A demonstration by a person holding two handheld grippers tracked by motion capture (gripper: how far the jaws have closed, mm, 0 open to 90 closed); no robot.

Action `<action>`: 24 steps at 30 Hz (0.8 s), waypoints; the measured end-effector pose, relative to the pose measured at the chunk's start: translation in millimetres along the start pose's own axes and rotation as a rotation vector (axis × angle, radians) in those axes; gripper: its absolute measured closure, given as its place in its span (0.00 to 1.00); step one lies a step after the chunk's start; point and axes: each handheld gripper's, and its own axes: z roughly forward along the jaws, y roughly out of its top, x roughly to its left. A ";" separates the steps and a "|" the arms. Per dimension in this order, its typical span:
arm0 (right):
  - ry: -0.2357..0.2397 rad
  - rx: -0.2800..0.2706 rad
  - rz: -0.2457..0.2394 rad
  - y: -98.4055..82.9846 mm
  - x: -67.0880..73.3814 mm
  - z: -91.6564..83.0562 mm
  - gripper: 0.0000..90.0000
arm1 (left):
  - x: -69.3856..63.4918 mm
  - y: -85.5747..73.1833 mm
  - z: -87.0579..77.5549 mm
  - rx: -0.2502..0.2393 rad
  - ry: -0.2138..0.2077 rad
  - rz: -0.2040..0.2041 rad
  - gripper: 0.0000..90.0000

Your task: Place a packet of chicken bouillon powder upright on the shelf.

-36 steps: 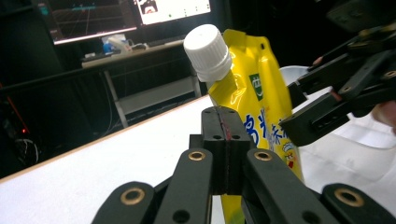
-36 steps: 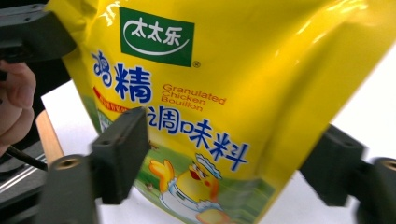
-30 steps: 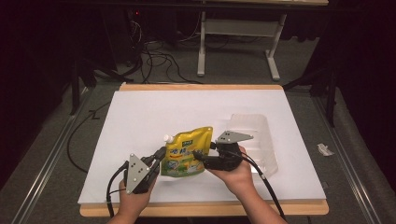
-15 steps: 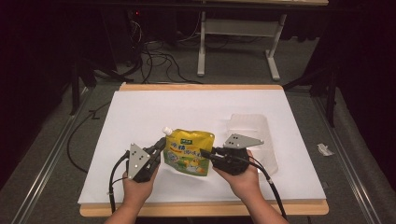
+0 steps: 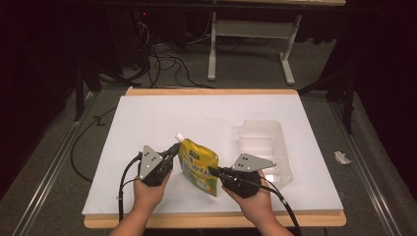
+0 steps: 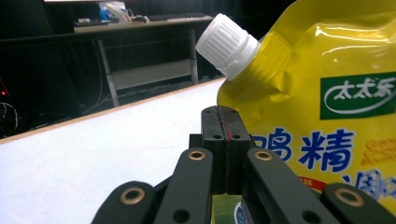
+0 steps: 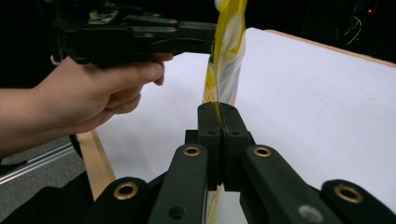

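Right now the yellow pouch [image 5: 199,167] stands between my two tongs, near the front middle of the white bench [image 5: 162,118], and I have it pinched from both sides. My left tongs [image 5: 173,149] sit at the pouch's 9 o'clock, jaws pressed together on its side seam just below the white cap [image 6: 226,45]; in the left gripper view the yellow film runs up past the jaws on the right. My right tongs [image 5: 212,172] bite the opposite edge, at the pouch's 4 o'clock; the right gripper view catches the pouch edge-on, a thin yellow strip rising straight out of the closed jaws, with my other hand [image 7: 88,95] beyond it. The pouch's long axis runs from the cap at 11 o'clock down to its base at 5 o'clock, tilted and partly upright. Neither hand is nearer: both already hold it. The clear plastic tray [image 5: 265,147] lies just beside my right hand, at the pouch's 3 o'clock, so I judge any coming move turns on carrying the pouch rightward to it.

Against a second ago, the pouch no longer lies broad and flat with its face up; it has turned narrower and steeper, cap lifted toward the far left, and my right tongs have dropped closer to the near edge.
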 end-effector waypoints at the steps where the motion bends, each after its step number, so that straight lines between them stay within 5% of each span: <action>1: 0.002 0.001 -0.002 -1.8 1.6 1.2 1.00 | 0.1 -0.9 0.7 -0.002 -0.002 0.003 1.00; 9: -0.001 -0.020 -0.021 -7.6 10.2 2.0 0.97 | 1.4 -1.8 -0.7 -0.005 -0.009 0.003 0.97; 14: -0.015 -0.028 -0.018 -10.7 11.7 -0.3 0.93 | 7.2 -3.0 -7.1 0.014 0.015 -0.025 0.76; 18: -0.015 -0.023 -0.018 -12.7 13.3 -0.6 0.89 | 21.0 -11.3 -17.8 0.048 0.031 -0.018 0.61; 24: -0.026 -0.002 -0.001 -16.8 12.9 6.2 0.79 | 51.0 -24.3 -26.3 0.085 0.096 -0.082 0.54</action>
